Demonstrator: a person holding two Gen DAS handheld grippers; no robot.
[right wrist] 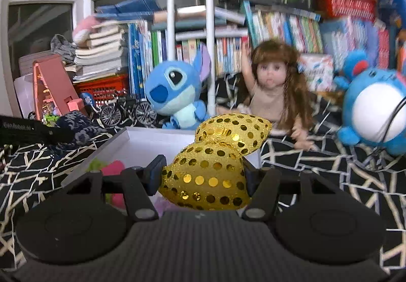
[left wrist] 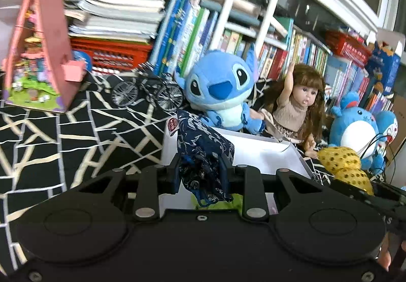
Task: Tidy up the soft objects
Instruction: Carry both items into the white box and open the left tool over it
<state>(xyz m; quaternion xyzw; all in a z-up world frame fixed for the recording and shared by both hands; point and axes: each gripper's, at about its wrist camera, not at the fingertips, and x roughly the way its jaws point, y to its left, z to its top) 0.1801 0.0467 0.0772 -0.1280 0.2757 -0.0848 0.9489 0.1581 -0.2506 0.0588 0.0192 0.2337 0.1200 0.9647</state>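
Our count of soft things and neighbours

We count three plush toys: one blue alien plush [left wrist: 218, 89], one round blue plush [left wrist: 355, 127] and a third [left wrist: 389, 127] half hidden behind it; one doll [left wrist: 297, 104], one gold sequin bow [right wrist: 218, 157], one navy patterned cloth [left wrist: 203, 155], one white box [left wrist: 266, 155], one model bicycle [left wrist: 149, 91].

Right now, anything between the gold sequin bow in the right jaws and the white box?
Nothing visible. The gold sequinned fabric bow, held in the right gripper, hangs over the open white cardboard box; pink and green soft items already lie inside, at its left.
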